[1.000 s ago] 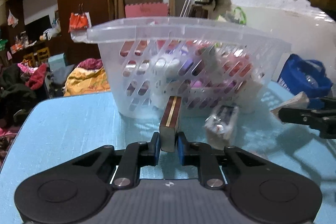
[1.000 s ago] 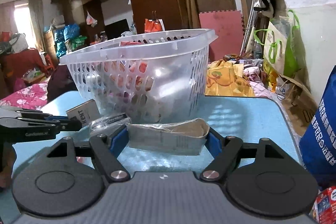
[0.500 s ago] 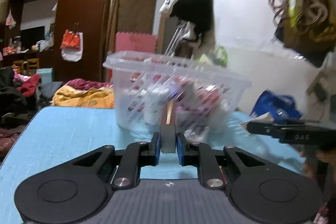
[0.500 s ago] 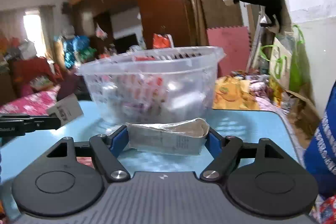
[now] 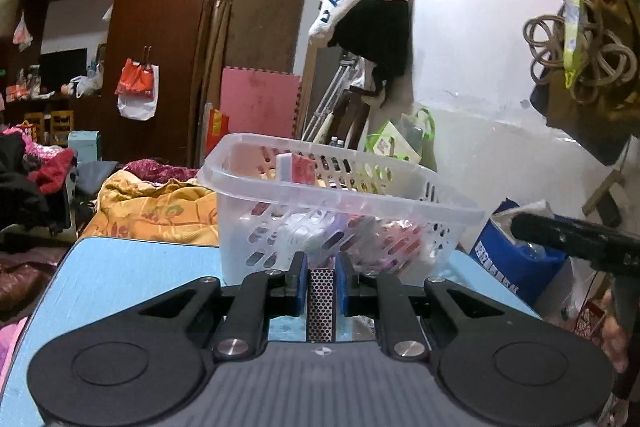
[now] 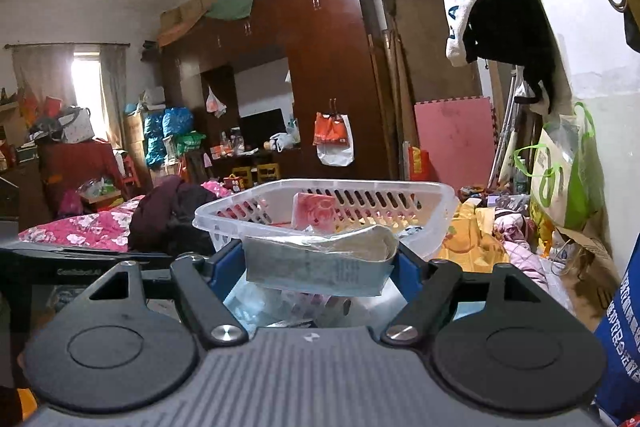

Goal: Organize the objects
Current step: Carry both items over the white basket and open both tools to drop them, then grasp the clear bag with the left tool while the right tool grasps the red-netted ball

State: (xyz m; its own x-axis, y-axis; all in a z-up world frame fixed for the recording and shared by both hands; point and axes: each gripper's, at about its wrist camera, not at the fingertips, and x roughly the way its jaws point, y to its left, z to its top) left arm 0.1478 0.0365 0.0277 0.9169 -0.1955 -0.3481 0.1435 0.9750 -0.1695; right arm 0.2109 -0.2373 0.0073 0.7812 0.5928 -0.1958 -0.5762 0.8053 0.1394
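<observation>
A clear plastic basket (image 5: pixel 332 195) with slotted walls stands on the light blue table (image 5: pixel 120 267) and holds several packets, one of them red (image 5: pixel 302 169). My left gripper (image 5: pixel 320 281) is shut on a small matchbox (image 5: pixel 320 303), held on edge in front of the basket's near wall. My right gripper (image 6: pixel 320 259) is shut on a flat grey paper packet (image 6: pixel 320 259), raised near the basket's rim (image 6: pixel 320 187). The right gripper's arm shows at the right of the left wrist view (image 5: pixel 576 239). The left gripper shows at the left of the right wrist view (image 6: pixel 80 263).
A blue bag (image 5: pixel 516 259) stands by the table's right edge, also seen in the right wrist view (image 6: pixel 624 315). Orange bedding (image 5: pixel 156 207) lies behind the table. Clothes and bags hang on the white wall (image 5: pixel 480 131) at the right. Wardrobes fill the back.
Both grippers have risen with their loads. The basket now sits lower in both views and its inside shows. The matchbox has tilted so its striking side faces the camera.
</observation>
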